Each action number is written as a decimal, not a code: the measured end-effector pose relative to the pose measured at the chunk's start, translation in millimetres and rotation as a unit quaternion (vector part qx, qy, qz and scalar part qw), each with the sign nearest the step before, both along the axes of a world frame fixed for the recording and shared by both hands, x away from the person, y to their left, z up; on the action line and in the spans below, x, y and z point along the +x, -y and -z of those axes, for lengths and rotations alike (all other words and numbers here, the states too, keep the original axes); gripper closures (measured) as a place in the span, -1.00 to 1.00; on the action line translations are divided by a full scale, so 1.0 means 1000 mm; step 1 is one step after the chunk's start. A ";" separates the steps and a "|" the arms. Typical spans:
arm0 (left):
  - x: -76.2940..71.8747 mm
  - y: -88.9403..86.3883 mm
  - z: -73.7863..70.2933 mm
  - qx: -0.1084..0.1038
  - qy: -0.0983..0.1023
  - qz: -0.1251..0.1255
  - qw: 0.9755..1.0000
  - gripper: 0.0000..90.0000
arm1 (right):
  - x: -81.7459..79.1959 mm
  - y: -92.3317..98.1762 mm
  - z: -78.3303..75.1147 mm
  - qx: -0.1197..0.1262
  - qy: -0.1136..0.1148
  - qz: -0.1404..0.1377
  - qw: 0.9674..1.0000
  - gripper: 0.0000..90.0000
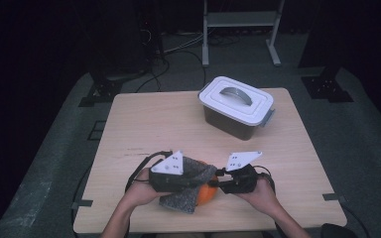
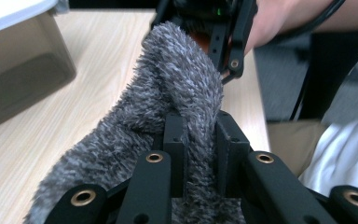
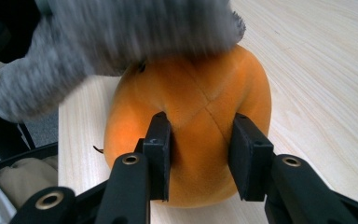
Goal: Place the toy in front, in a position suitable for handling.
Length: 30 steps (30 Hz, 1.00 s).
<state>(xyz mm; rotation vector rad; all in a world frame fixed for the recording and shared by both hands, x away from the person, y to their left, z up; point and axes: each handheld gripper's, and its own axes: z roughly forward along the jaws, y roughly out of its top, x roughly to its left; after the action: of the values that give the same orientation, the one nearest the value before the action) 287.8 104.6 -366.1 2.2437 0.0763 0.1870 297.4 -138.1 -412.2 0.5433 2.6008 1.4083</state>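
An orange plush ball (image 1: 207,194) lies near the table's front edge, half under a grey fuzzy cloth (image 1: 186,198). My left gripper (image 1: 198,180) comes in from the left and is shut on a fold of that cloth (image 2: 177,84), which bulges up between its jaws (image 2: 200,135). My right gripper (image 1: 217,184) comes in from the right, its jaws (image 3: 204,140) pinching the near side of the orange ball (image 3: 200,93). The cloth (image 3: 121,32) drapes over the ball's top and far side. Both grippers face each other closely.
A lidded plastic box (image 1: 236,101) with a white lid and grey handle stands at the back right of the wooden table (image 1: 149,119). The person's forearms reach in over the front edge. Dark stands and cables lie on the floor behind.
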 end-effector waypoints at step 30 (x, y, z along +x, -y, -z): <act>0.011 -0.004 0.024 -0.003 -0.051 0.009 0.999 0.71 | 0.000 0.004 0.003 -0.009 0.021 0.026 0.999 0.61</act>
<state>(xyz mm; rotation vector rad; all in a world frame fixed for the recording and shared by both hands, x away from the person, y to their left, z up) 298.9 108.9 -390.2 2.2463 0.1119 0.0624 297.9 -141.7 -415.5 0.5688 2.5434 1.3652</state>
